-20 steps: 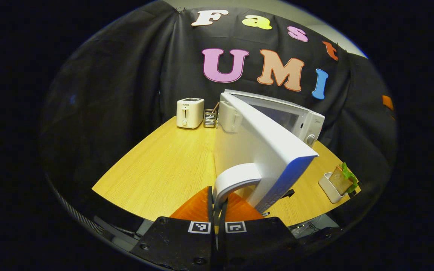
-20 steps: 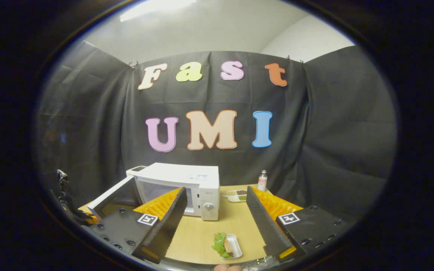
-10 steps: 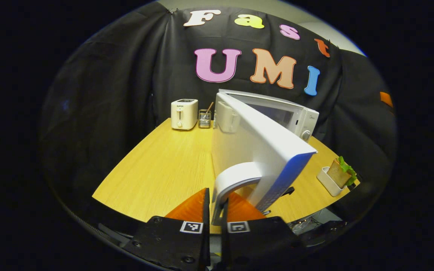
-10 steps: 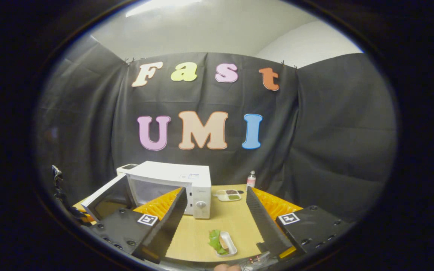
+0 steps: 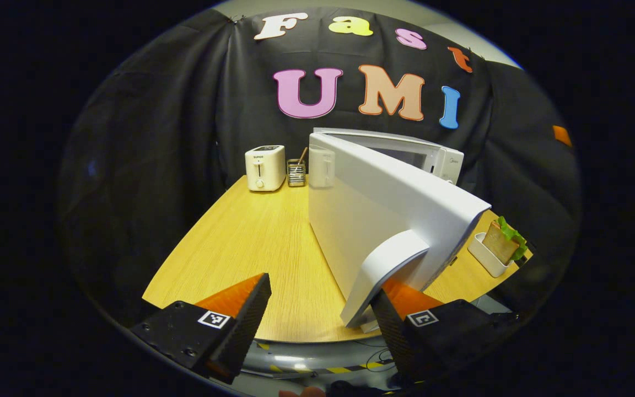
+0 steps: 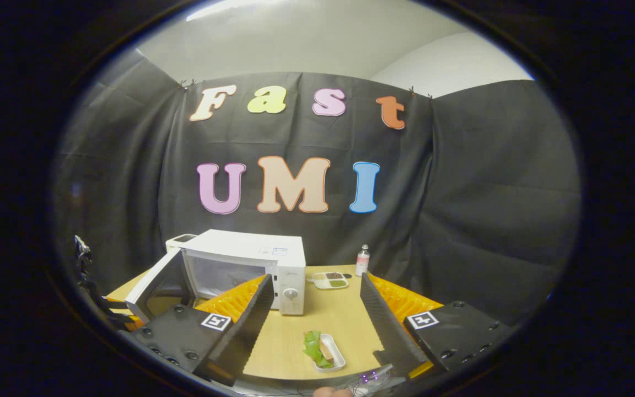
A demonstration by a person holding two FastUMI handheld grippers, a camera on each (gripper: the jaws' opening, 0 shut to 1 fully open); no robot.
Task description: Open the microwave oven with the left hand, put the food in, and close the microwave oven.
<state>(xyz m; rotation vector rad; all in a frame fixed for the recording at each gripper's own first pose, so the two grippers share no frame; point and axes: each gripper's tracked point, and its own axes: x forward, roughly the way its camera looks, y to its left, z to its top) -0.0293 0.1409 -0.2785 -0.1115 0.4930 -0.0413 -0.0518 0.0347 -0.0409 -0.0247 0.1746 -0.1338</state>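
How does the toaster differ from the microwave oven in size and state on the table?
The toaster is small; the microwave oven is much bigger and wider. The toaster has no door and stands untouched at the table's far edge; the microwave oven's door is swung wide open, its handle close to the open left gripper. Both are white and stand upright.

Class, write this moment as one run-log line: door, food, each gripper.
microwave door: open | sandwich tray: on table, not loaded | left gripper: open by handle | right gripper: open above tray

White microwave (image 6: 251,259), white toaster (image 5: 265,167), light wood-grain table (image 5: 251,242), green lettuce (image 6: 312,348) in white tray (image 6: 335,353).
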